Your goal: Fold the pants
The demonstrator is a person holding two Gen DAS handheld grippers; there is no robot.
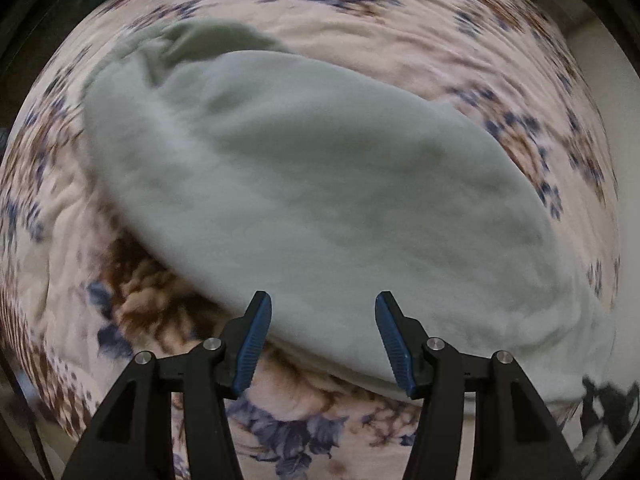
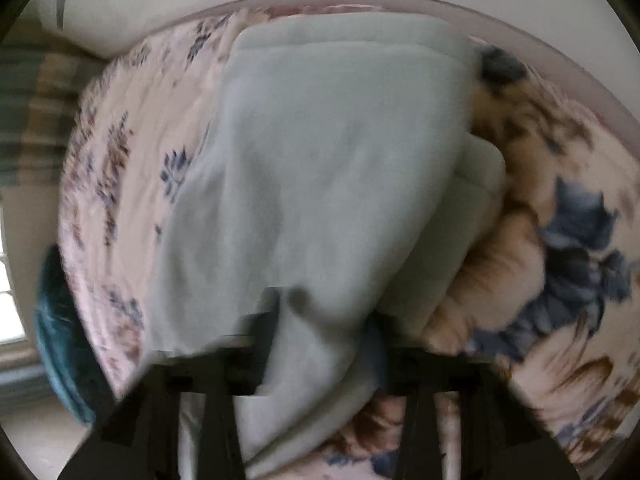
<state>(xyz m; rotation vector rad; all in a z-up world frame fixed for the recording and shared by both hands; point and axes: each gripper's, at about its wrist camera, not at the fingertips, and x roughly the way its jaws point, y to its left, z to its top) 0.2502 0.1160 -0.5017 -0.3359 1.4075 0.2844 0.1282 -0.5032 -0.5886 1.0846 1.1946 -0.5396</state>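
Note:
Pale green fleece pants [image 1: 312, 184] lie folded lengthwise on a floral bedspread [image 1: 132, 304], running from the far left to the near right. My left gripper [image 1: 323, 320] is open and empty, just above the near edge of the pants. In the right wrist view the pants [image 2: 320, 152] rise from the bed into my right gripper [image 2: 320, 320], which is shut on a fold of the fabric. The cloth drapes over and hides most of its fingers. The view is blurred by motion.
The floral bedspread [image 2: 560, 240] covers the whole bed. A teal cushion or blanket [image 2: 64, 344] sits at the bed's left edge in the right wrist view. A pale wall [image 2: 200, 0] stands behind the bed.

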